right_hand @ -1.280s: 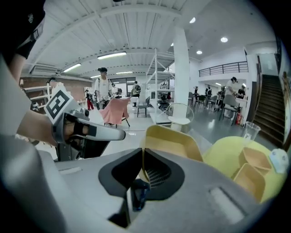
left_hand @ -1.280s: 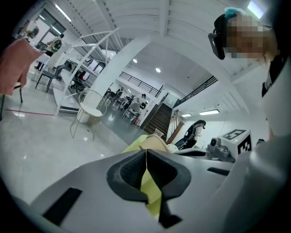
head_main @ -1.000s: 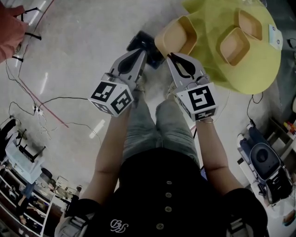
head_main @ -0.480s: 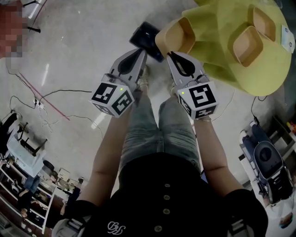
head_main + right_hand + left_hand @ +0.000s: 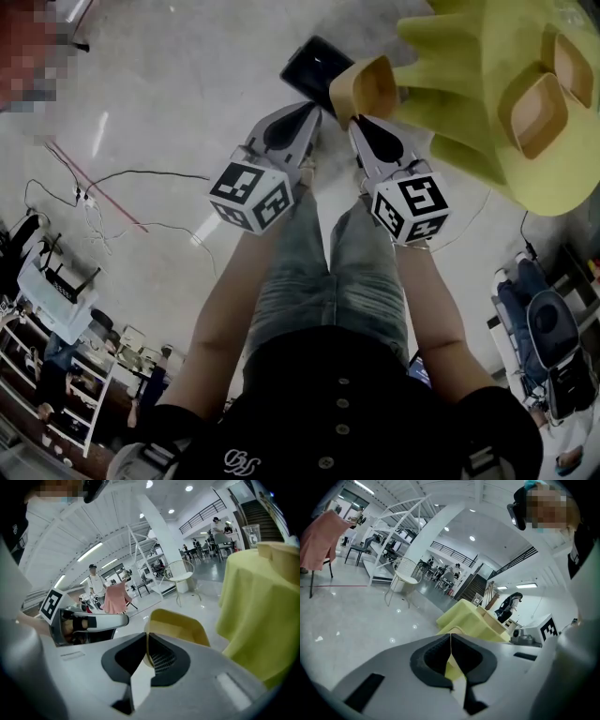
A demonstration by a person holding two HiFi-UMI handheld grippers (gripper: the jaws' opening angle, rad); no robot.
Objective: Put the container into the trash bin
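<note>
**A:** Right tongs (image 5: 361,128) are pinched tight on the rim of the tan container (image 5: 367,89). The thin wall is clamped between the pads, and the container hangs out past the tips with its open side toward us.

**B:** And the left tongs (image 5: 303,119)?

**A:** Closed tip to tip, nothing in them that I can see, riding just beside the right pair.

**B:** Where's the target?

**A:** That dark box on the floor, which I take for the trash bin (image 5: 314,66). In the head view it sits just beyond the tips and a touch left of the container, whose edge overlaps its corner. So I'd say the drop needs a short carry forward and left, and it's the right hand's job, since that one holds the container.

**B:** Anything in the way?

**A:** The yellow-draped counter (image 5: 469,75) hangs close on the container's right, with two spare containers (image 5: 537,114) on top. The left tongs sit nearest the bin and could crowd its mouth. Cables (image 5: 141,176) trail on the floor, well off to the left.
</note>
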